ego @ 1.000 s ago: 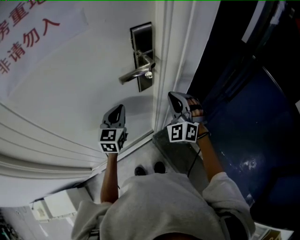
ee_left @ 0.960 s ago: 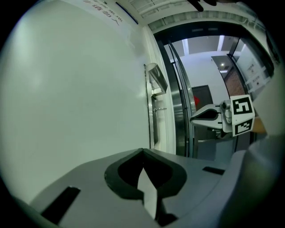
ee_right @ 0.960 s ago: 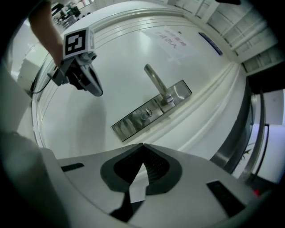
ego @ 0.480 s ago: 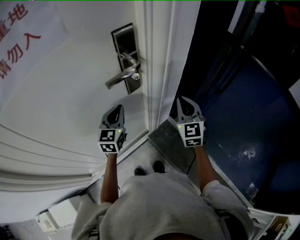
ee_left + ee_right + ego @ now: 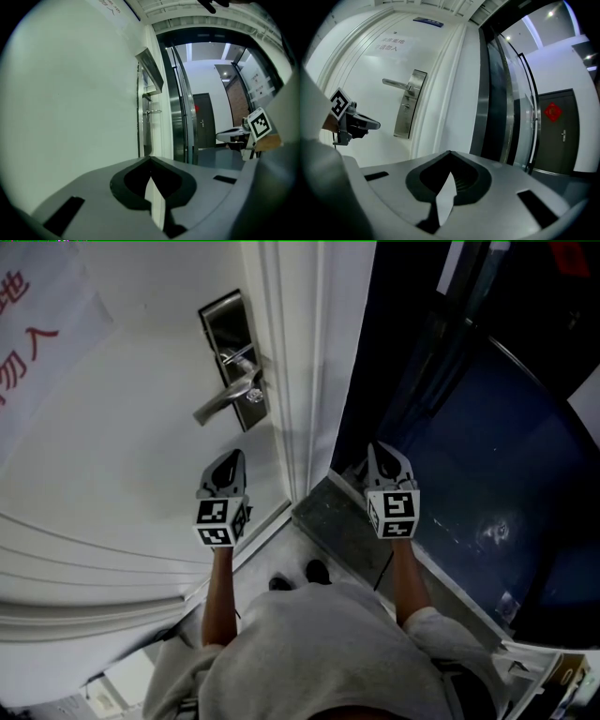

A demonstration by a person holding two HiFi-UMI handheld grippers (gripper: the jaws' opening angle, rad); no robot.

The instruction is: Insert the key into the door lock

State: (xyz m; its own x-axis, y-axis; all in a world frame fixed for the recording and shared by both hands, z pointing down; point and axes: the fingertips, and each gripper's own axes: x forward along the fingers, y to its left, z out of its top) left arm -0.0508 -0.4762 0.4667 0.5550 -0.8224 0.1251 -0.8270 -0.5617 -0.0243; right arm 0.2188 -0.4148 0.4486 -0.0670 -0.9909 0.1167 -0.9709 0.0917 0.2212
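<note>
The steel lock plate with its lever handle sits on the white door. In the left gripper view a small metal piece, seemingly a key, juts from the plate below the lever. My left gripper hangs below the lock, close to the door face, jaws shut and empty. My right gripper is right of the door frame over the dark floor, also shut with nothing in it. The right gripper view shows the lock plate and the left gripper.
A white door frame runs beside the lock. A grey threshold and a dark blue floor lie to the right. A paper notice with red characters hangs on the door. The person's shoes stand by the door's foot.
The right gripper has rolled so its marker cube faces up and has drifted right, away from the door edge. The left gripper has shifted slightly; the lock sits further left in view.
</note>
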